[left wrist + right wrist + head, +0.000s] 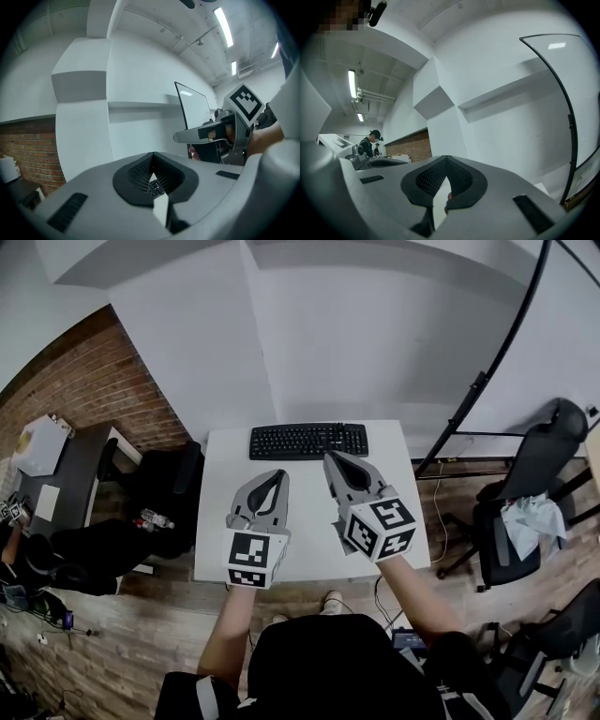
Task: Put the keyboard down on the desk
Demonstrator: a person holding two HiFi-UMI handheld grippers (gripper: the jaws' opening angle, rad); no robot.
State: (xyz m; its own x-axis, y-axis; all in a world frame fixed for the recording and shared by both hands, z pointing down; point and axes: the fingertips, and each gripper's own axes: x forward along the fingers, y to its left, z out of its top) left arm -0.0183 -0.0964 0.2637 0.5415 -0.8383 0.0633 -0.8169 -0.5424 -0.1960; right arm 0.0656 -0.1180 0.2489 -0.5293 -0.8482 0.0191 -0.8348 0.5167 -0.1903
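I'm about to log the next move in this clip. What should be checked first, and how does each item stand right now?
1. Keyboard lies flat on the desk: ok.
2. Left gripper jaws together, nothing between them: ok.
3. Right gripper jaws together, nothing between them: ok.
4. Left gripper apart from the keyboard: ok.
5. Right gripper clear of the keyboard: cannot tell; in the head view its tip meets the keyboard's near edge.
6. Keyboard fully supported at the desk's far edge: cannot tell.
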